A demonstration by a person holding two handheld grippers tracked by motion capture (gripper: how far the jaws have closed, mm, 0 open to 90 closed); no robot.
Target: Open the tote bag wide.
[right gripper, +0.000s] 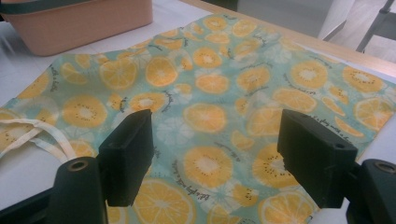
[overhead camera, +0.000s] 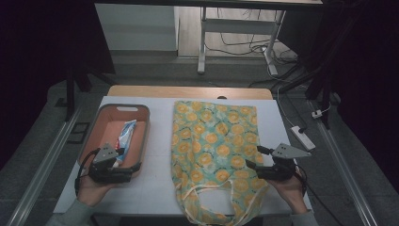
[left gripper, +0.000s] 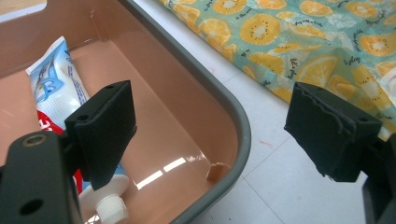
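At the left of the table [overhead camera: 160,188] stands a pink bin [overhead camera: 141,123] with a grey rim, and a toothpaste tube [overhead camera: 126,136] lies flat inside it, cap end toward the person. The left claw [overhead camera: 134,168] hovers at the bin's near edge, its jaws spread wide with nothing between them; in the left gripper view one jaw hangs over the tube [left gripper: 53,88] and the other beyond the rim [left gripper: 233,116], over bare table. Nothing has been grasped, so the work looks to be at its very start.

To the right lies an orange-slice print tote bag [overhead camera: 214,141], flat, its mouth and cream handles [overhead camera: 207,207] toward the person. The right claw [overhead camera: 253,159] sits low over the bag's right edge, jaws wide and empty; whether a pad touches the cloth [right gripper: 210,116] I cannot tell. Judging by this, the tube is probably meant for the bag: picking it up, opening the bag and putting it in all remain.
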